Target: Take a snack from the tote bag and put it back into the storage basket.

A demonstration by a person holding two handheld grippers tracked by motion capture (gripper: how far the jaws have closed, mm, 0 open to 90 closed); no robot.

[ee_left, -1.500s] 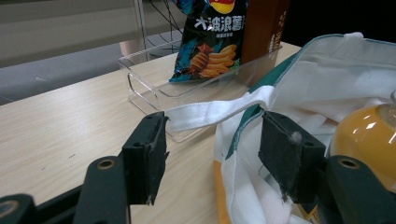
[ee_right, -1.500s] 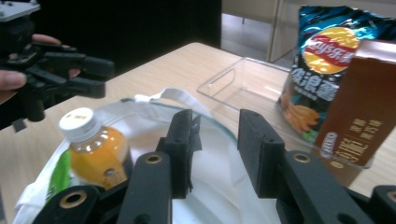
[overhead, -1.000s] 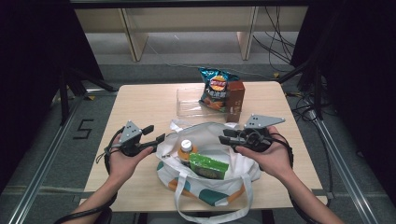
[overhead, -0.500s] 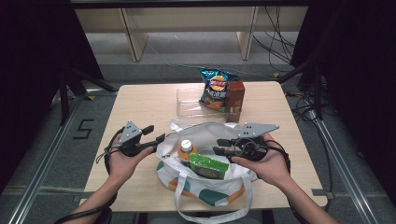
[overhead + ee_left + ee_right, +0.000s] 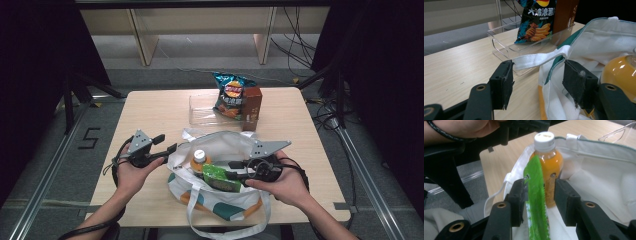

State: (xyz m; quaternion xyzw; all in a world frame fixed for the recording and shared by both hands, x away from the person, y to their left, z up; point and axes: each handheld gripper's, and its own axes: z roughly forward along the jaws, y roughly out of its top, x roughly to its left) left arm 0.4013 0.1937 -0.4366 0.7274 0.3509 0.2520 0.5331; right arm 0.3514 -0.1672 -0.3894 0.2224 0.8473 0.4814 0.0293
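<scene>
The left claw [image 5: 537,82] was spread, its jaws either side of the bag's [image 5: 599,42] white strap [image 5: 541,58], not touching it. The right claw [image 5: 537,197] gaped around a green packet [image 5: 536,205], its edge against one jaw. Beyond stood a bottle [image 5: 547,160], inside the bag.

Black jaws with brass-ringed screw holes are seen on the left gripper [image 5: 537,82] and right gripper [image 5: 540,200]; grey three-cornered plates are carried on top.
</scene>
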